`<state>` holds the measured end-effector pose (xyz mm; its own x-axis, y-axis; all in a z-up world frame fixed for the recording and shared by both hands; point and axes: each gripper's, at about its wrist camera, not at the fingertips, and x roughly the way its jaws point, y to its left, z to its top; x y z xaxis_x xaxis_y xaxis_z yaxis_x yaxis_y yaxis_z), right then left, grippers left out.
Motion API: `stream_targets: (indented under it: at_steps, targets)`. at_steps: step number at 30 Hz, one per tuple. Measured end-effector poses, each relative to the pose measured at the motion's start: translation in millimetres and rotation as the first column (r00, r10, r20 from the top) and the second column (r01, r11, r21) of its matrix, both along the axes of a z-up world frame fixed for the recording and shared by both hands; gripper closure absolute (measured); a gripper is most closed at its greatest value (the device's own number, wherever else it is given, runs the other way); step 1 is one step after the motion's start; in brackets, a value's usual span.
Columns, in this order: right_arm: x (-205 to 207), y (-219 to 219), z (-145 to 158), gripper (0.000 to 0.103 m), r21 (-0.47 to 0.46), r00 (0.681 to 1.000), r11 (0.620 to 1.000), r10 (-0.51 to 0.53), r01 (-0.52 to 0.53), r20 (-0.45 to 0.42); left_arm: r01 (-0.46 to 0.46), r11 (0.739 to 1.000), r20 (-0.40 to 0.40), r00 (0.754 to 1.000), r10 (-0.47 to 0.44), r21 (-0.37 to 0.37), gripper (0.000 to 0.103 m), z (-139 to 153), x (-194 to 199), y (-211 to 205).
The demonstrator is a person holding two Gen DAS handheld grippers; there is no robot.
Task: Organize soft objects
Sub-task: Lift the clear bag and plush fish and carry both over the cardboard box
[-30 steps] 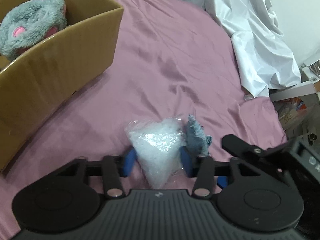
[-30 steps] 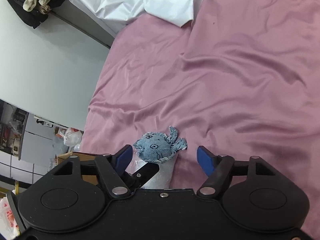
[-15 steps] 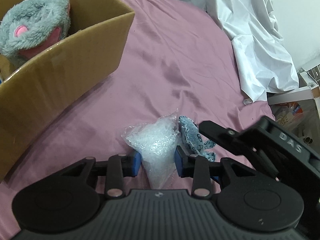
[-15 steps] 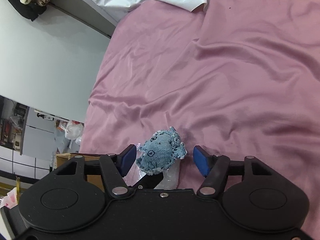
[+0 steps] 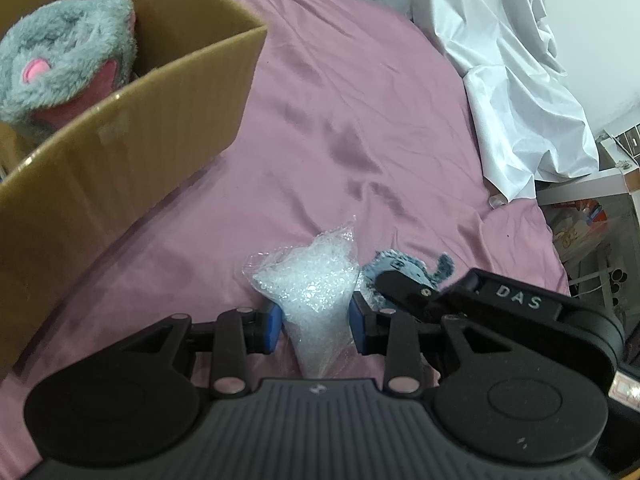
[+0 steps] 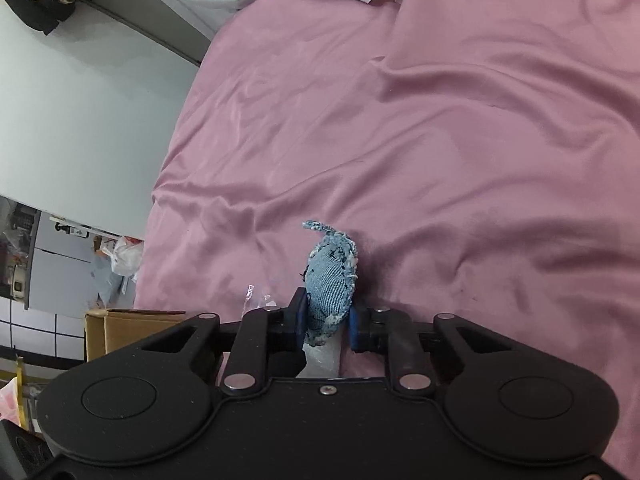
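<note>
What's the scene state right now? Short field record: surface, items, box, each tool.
surface: pink sheet
left tool: shut on bag of clear pellets
right tool: jaws closing, pads pressing denim fish toy
item spacing: bag and toy side by side on the sheet, toy to the bag's right in the left wrist view
box: cardboard box, open top
box contents: grey plush toy
background: white cloth at the sheet's far edge

One cardboard box [image 5: 120, 136], one grey plush [image 5: 60, 56] inside it; beside it one bead bag [image 5: 312, 288], one denim toy [image 6: 330, 280].
</note>
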<state>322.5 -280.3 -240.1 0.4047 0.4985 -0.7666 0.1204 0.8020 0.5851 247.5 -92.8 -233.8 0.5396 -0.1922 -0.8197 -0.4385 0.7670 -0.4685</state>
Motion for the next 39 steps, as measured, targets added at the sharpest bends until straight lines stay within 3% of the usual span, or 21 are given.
stream_targets:
  at_steps: [10, 22, 27, 39]
  targets:
    - [-25, -8, 20, 0.084, -0.035, 0.998, 0.998, -0.046, 0.048, 0.047, 0.011, 0.998, -0.009, 1.000, -0.011, 0.070, 0.070, 14, -9, 6]
    - [-63, -12, 55, 0.084, -0.055, 0.984, 0.996, -0.062, 0.072, 0.164, 0.062, 0.981, 0.057, 0.996, -0.074, 0.184, 0.070, 60, -30, 8]
    - [-74, -13, 65, 0.084, -0.049, 0.974, 0.997, -0.054, 0.067, 0.222, 0.074, 0.975, 0.067, 0.994, -0.090, 0.211, 0.070, 74, -38, 10]
    - [-97, -10, 88, 0.084, -0.133, 0.957, 0.987, -0.052, 0.093, 0.284, 0.108, 0.961, 0.081, 0.988, -0.132, 0.256, 0.070, 108, -60, 26]
